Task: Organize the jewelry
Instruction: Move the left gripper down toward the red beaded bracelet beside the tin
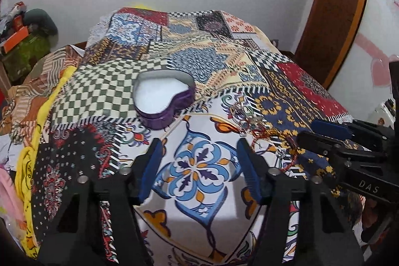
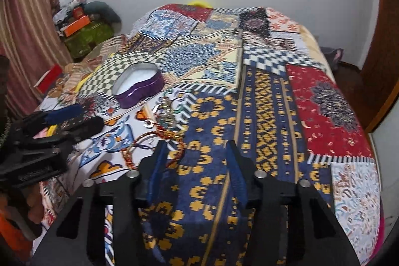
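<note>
Left wrist view: the left gripper [image 1: 199, 151] is hanging over the patchwork bedspread [image 1: 107, 81] with its blue pads [image 1: 152, 171] standing apart and only cloth showing between them. A heart-shaped purple tin [image 1: 164, 101] is sitting open on the bedspread, beyond the gripper and slightly left of it. Just right of the tin, a tangle of jewelry [image 1: 251, 121] is lying on the cloth, with red and gold threads trailing toward the right pad. The right gripper [image 1: 331, 131] is reaching in from the right edge, near the tangle.

Right wrist view: the right gripper [image 2: 197, 148] is poised with its jaws parted, nothing between them. The jewelry [image 2: 164, 121] is lying just beside its left pad, between it and the tin [image 2: 139, 89]. The left gripper [image 2: 69, 116] is showing on the left, below the tin.
</note>
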Available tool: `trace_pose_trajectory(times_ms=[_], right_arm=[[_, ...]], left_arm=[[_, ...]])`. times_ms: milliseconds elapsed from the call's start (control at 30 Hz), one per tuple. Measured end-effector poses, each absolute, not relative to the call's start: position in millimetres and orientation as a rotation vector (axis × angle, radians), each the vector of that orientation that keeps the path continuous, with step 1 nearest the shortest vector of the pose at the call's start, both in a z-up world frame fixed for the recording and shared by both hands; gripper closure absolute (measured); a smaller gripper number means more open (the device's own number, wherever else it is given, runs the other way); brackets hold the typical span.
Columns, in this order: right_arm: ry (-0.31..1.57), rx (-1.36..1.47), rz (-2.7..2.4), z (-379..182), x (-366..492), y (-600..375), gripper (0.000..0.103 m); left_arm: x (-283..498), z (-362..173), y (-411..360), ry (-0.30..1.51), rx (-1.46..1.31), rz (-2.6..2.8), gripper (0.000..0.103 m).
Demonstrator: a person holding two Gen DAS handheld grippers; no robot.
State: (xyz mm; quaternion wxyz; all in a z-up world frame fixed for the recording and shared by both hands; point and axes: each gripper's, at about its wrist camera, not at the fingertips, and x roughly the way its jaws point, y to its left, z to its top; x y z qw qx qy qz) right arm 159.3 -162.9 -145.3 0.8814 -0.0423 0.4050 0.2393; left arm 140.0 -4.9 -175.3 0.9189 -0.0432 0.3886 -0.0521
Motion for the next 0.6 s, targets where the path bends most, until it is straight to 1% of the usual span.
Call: trace_pose_trajectory(times_ms=[33,100,200,300,500,567,600], right_arm=[[0.845,-0.097,0.521,-145,158,-159,0.069],[0.846,-0.114,0.561,-145,157,-152,0.076],[0.842,-0.150,0.602,-146,155,-140,0.083],[0.854,-0.167,0.635,-149,158,-133,0.089],[0.923,-0.229,0.626,-168,168,-123,0.090],[0.918,-0.247,0.626,-168,165,-122,0.090],[0.915,-0.254,0.621,-168,164,-122,0.093]], left_arm=[[141,-177,-5,0.805,-0.090,-0.114,0.051],[140,-179,-6,0.813,-0.089,-0.122,0.056],[138,-181,-5,0.822,-0.090,-0.135,0.062],[135,-181,-4,0.827,-0.095,-0.149,0.063],[133,-183,-3,0.834,-0.102,-0.157,0.063],[133,-183,-2,0.838,-0.110,-0.160,0.063],[134,-183,-2,0.840,-0.114,-0.161,0.063]])
